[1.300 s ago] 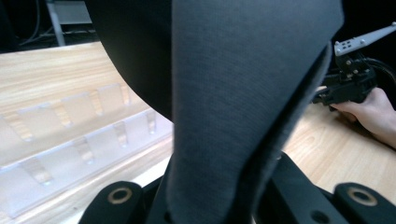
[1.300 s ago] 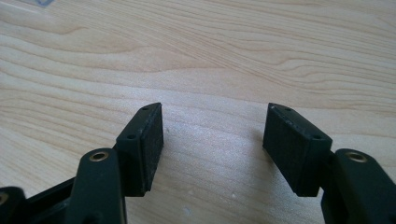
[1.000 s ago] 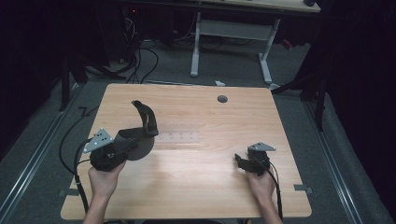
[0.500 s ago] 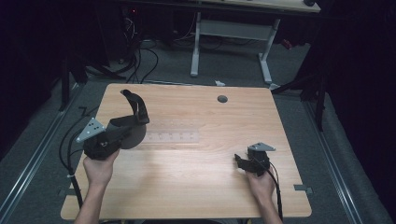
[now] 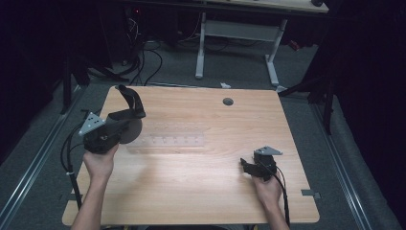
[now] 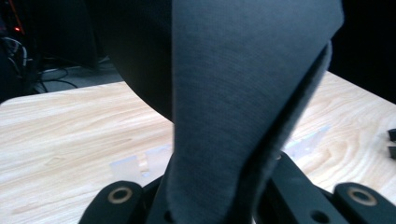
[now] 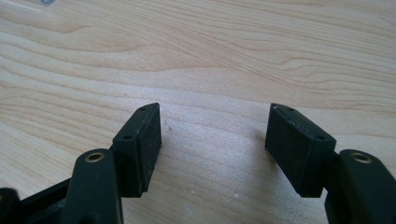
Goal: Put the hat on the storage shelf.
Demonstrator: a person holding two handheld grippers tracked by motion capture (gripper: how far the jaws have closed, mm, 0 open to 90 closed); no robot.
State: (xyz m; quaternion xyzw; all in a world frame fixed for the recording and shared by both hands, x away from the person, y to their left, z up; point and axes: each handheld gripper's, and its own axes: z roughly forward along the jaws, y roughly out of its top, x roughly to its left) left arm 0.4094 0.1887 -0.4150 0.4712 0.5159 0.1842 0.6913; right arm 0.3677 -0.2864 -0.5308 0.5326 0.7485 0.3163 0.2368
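Dark fabric strap (image 6: 243, 93) cut off at top, hides left gripper (image 6: 219, 200) fingers.

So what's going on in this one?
A person at a wooden table holds a tool in each hand. The left tool is shut on a dark grey cloth item, lifted off the surface near the table's left edge, with a floppy strap-like end sticking up toward the far side. The right tool sits low over bare wood near the front right, jaws open with nothing between them. A clear strip lies flat on the table beside the cloth.
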